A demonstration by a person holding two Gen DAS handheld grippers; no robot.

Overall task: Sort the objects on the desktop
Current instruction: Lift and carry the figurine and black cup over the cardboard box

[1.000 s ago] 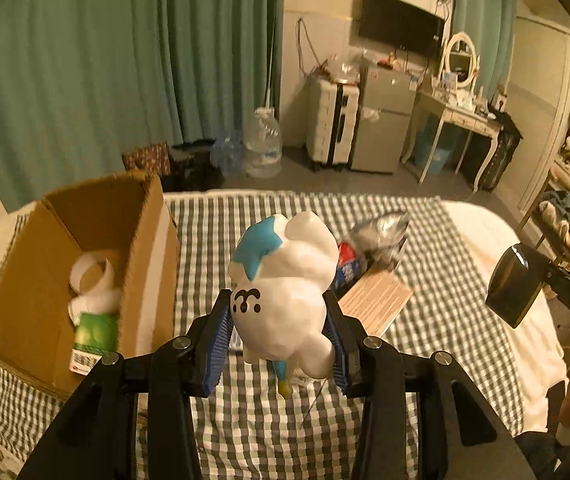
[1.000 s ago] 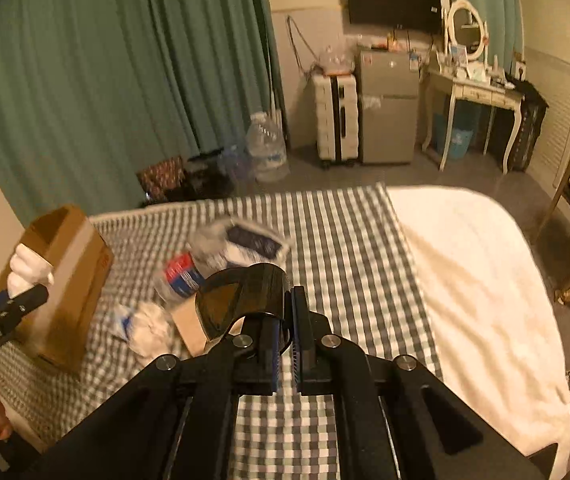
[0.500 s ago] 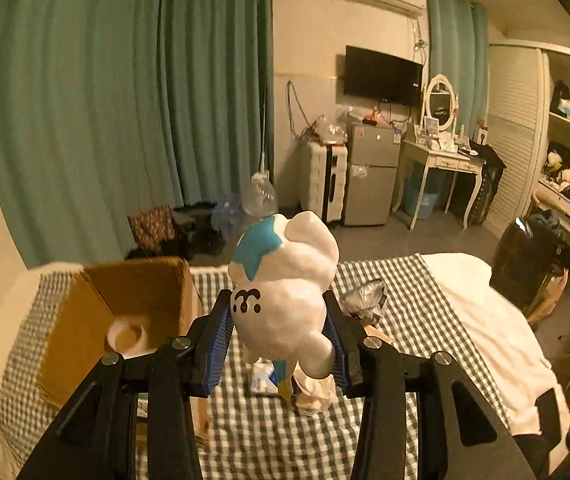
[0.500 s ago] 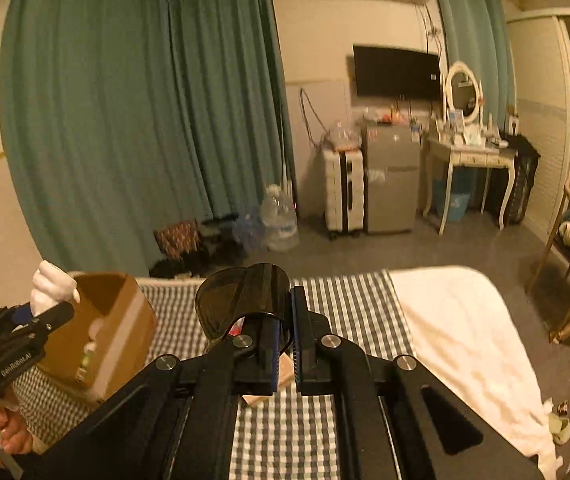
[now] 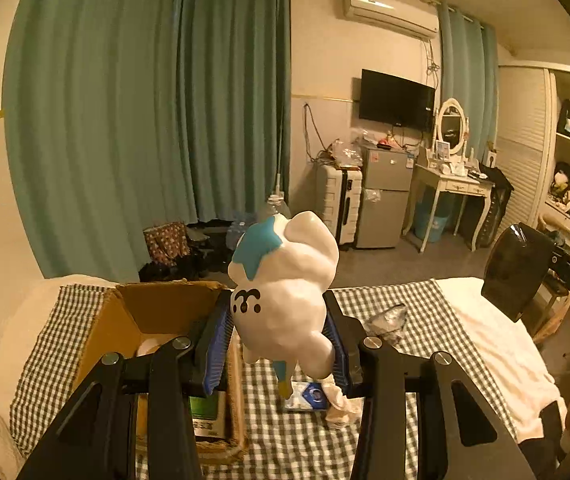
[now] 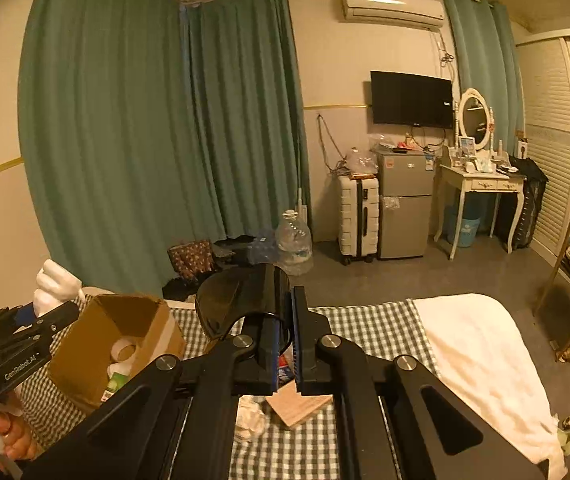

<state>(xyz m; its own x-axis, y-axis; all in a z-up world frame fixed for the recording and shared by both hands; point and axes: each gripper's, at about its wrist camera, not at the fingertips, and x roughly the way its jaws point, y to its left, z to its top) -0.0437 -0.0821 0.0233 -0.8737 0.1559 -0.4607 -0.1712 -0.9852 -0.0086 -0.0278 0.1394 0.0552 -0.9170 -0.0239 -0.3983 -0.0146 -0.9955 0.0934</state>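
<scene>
White figurine [image 5: 285, 292], blue star patch on its head, was clamped between the blue pads of the left gripper [image 5: 281, 336], held in the air above the checked cloth [image 5: 425, 316], just right of the open cardboard box [image 5: 125, 320]. Right gripper [image 6: 285, 344] had its pads pinched on the rim of a dark glossy cup [image 6: 241, 300], also held aloft; in the left view the same cup showed at the far right edge.

Box held a white tape roll [image 6: 123, 350] and a green-labelled packet [image 6: 115, 382]. On the cloth near the box: crumpled white tissue [image 6: 251, 420], a tan wooden slab [image 6: 301, 404], a blue-and-white packet [image 5: 305, 396], a clear plastic bag [image 5: 389, 320].

Against a second earlier: both grippers had risen and tipped up. Bed surface sank low in both views; curtains, wall unit, television and dressing table now filled the frame. The box, formerly seen from above, was seen nearer edge-on. Both grips unchanged; figurine and cup sat the same between their pads.
</scene>
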